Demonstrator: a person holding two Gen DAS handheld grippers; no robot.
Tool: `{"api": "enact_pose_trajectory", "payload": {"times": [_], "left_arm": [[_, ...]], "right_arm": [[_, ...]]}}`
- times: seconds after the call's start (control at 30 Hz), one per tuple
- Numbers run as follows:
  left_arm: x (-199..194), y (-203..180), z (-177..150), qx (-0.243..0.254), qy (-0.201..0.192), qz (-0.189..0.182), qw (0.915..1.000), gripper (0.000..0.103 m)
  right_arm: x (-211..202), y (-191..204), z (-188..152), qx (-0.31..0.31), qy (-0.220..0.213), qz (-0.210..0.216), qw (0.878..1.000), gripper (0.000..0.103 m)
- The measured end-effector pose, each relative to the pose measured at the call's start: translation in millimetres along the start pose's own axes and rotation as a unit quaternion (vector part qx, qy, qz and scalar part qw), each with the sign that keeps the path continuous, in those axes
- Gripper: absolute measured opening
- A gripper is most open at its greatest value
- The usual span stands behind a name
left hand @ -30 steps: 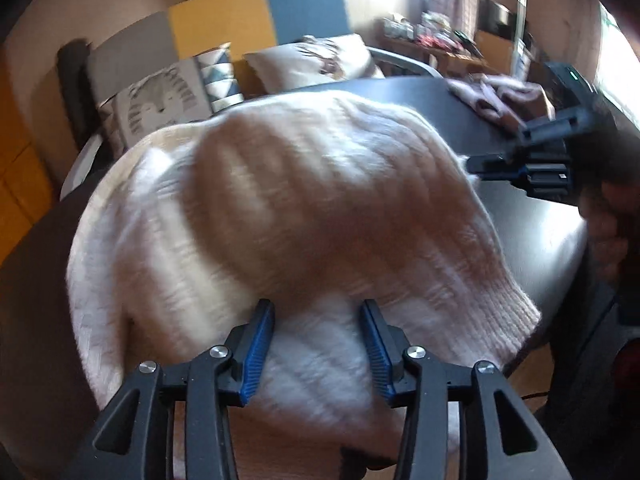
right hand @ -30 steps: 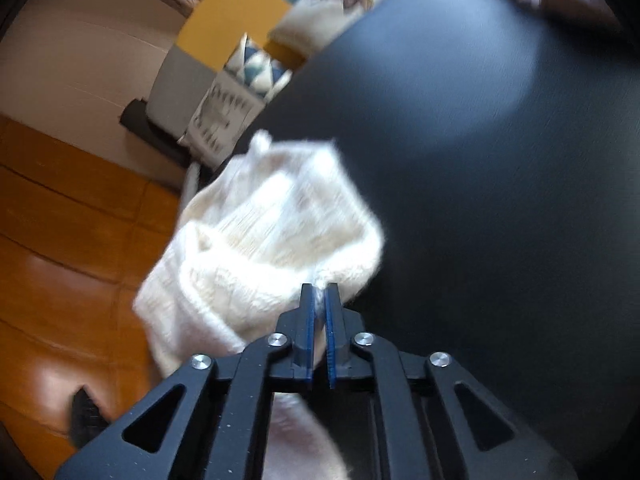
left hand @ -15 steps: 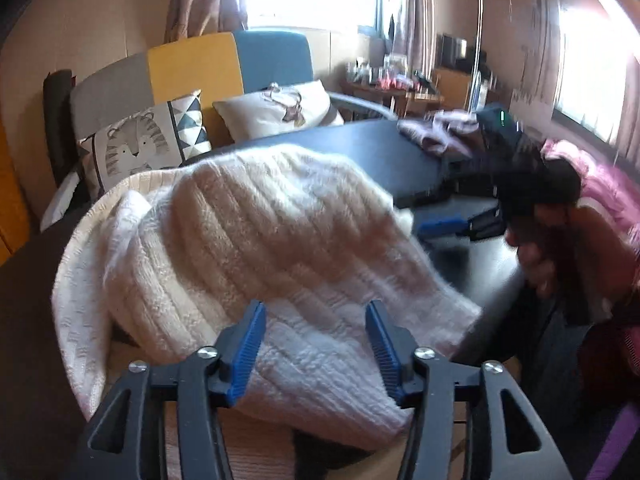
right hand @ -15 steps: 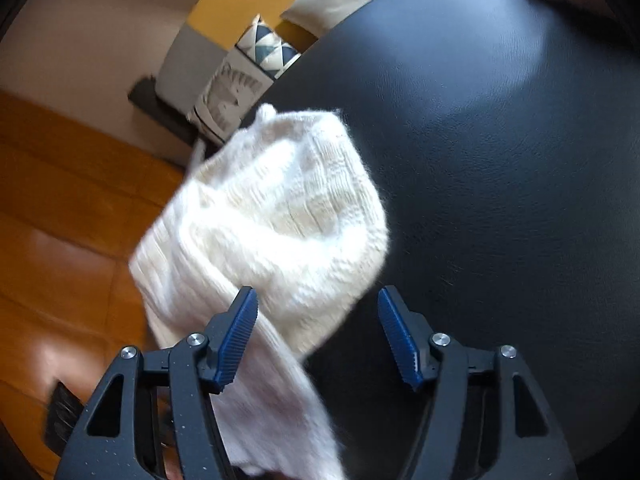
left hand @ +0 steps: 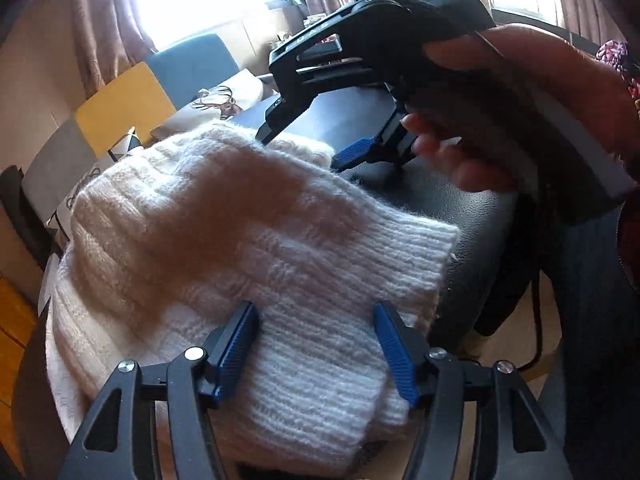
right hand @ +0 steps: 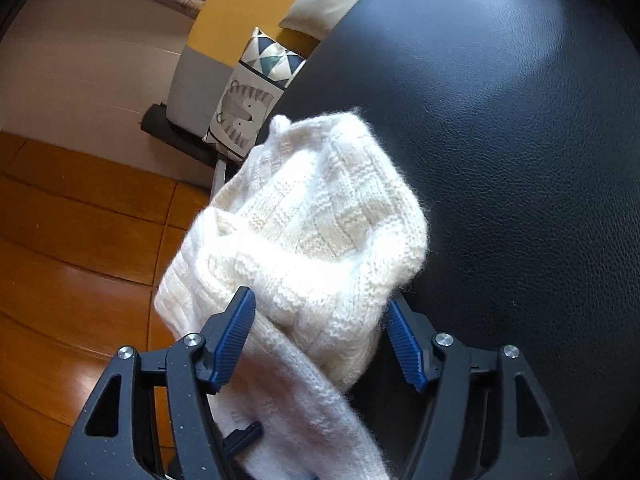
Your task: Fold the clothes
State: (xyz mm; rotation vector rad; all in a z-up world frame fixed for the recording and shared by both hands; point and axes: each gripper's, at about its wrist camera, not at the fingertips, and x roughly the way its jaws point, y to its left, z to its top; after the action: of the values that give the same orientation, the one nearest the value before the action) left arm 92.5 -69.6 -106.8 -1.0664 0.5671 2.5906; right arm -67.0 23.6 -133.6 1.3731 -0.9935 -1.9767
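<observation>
Left wrist view shows my left gripper (left hand: 316, 344) low over the cream knitted sweater (left hand: 248, 248), its jaws opening, the blue pads apart and pressing on nothing, with ribbed knit lying under and between them. The sweater lies bunched at the edge of the black table (left hand: 460, 200), and its near end runs under my gripper's frame where I cannot follow it. Beyond it, my right gripper (left hand: 304, 148) hangs over the far side of the sweater; from here I see one blue pad and the black body, while the other finger is mostly hidden behind its own housing. My right hand (left hand: 500, 120) wraps the handle and blocks most of the room on that side. From the right wrist view, the right gripper (right hand: 320, 340) has its jaws spread wide, sweater (right hand: 320, 232) between them, though I cannot tell whether the pads touch the wool. A strip of knit drops past the table (right hand: 520, 160) edge toward the wooden floor (right hand: 72, 240) and is cut off by the frame. Past the table, a striped-animal cushion (right hand: 240, 116) leans on a patchwork sofa (right hand: 208, 52), half hidden by the tabletop.
</observation>
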Motion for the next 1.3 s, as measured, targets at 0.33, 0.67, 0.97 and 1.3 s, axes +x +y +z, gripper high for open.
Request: {"api": "enact_pose_trajectory", "payload": {"times": [0.33,0.67,0.97,1.3], "left_arm": [[-1.3,4.5,-1.2,-0.006,-0.008,0.002,0.9999,0.054],[-12.1,29.2,4.4,-0.055,-0.019,0.013,0.9982,0.009],[-84.2,114.8,22.5,-0.197,-0.117,0.036,0.9728,0.009],[-109.0,134.5,14.5,-0.183,-0.116,0.074,0.9734,0.009]], "right_arm": [[2.7,2.9,-0.2,-0.003,-0.006,0.011,1.000,0.073],[11.3,-32.6,-3.7,0.110,0.010,0.094,0.989,0.022],[9.8,-26.3,-3.3,0.090,0.015,0.073,0.993,0.022],[-37.2,29.9,18.1,-0.075,-0.072,-0.003,0.995,0.018]]}}
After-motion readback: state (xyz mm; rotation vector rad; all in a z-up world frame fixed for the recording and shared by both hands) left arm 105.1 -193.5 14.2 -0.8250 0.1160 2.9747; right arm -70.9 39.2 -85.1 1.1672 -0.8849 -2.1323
